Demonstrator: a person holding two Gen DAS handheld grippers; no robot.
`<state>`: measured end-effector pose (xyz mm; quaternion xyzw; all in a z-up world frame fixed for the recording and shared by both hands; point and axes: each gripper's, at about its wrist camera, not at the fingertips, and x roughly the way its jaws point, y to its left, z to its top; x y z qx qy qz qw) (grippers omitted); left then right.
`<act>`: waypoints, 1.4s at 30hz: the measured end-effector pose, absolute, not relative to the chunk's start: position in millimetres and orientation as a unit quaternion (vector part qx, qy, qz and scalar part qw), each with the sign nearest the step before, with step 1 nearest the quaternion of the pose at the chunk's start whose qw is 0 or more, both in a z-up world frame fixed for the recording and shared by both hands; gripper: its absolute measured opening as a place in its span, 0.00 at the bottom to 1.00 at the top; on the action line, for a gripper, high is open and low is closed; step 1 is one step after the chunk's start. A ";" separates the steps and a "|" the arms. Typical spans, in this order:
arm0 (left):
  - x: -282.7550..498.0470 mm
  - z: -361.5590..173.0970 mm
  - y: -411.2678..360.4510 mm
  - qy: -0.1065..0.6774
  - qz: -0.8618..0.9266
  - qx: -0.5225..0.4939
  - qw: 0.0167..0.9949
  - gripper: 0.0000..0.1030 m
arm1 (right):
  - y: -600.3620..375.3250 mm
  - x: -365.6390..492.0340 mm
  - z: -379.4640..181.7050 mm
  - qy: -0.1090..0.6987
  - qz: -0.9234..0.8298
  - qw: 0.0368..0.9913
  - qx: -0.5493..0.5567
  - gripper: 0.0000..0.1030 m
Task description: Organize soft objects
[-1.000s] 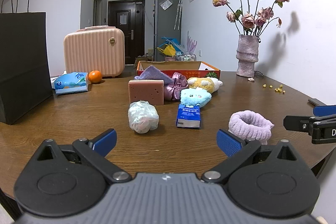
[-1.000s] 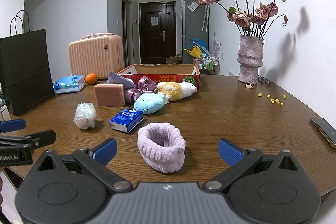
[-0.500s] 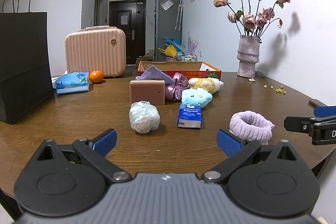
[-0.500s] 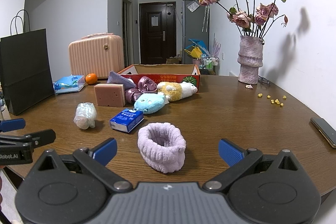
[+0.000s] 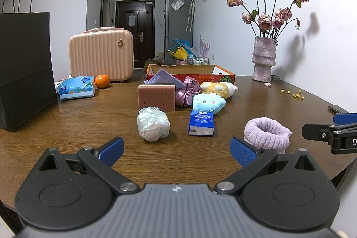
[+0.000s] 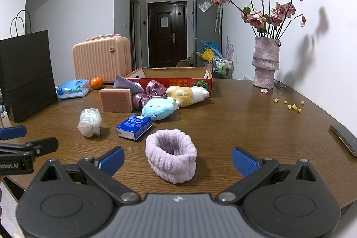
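Blue-padded hand-held grippers, left (image 5: 176,150) and right (image 6: 177,160), spread wide, holding nothing.

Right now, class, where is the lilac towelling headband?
In the right wrist view the lilac headband lies on the wooden table, straight ahead of the open right gripper, just beyond the blue tissue pack.

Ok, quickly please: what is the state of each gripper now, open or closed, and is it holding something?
Left gripper: open, holding nothing.
Right gripper: open, holding nothing; the purple headband lies between its fingers.
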<state>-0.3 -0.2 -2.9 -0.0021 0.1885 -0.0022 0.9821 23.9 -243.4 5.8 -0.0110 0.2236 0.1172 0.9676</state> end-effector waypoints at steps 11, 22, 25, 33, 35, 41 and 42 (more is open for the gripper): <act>0.3 -4.0 0.8 0.190 -0.001 -0.003 0.982 1.00 | -243.1 26.2 2.1 0.227 0.118 0.967 -0.012 1.00; 14.8 -9.5 4.3 0.204 0.005 -0.002 0.979 1.00 | -241.4 47.8 -6.5 0.245 0.120 0.962 -0.013 1.00; 20.8 -10.7 4.3 0.209 0.006 -0.001 0.978 1.00 | -240.0 53.3 -7.8 0.249 0.122 0.961 -0.014 1.00; 35.5 -15.9 7.4 0.222 0.013 -0.004 0.975 1.00 | -234.4 70.8 -15.7 0.264 0.128 0.956 -0.017 1.00; 39.5 -17.5 8.3 0.224 0.014 -0.004 0.974 1.00 | -233.3 74.8 -17.2 0.267 0.129 0.955 -0.018 1.00; 52.1 -21.4 10.2 0.232 0.015 -0.005 0.973 1.00 | -229.6 89.1 -22.0 0.276 0.132 0.952 -0.020 1.00; 54.4 -21.9 10.4 0.234 0.015 -0.005 0.972 1.00 | -229.0 91.6 -22.7 0.277 0.132 0.952 -0.020 1.00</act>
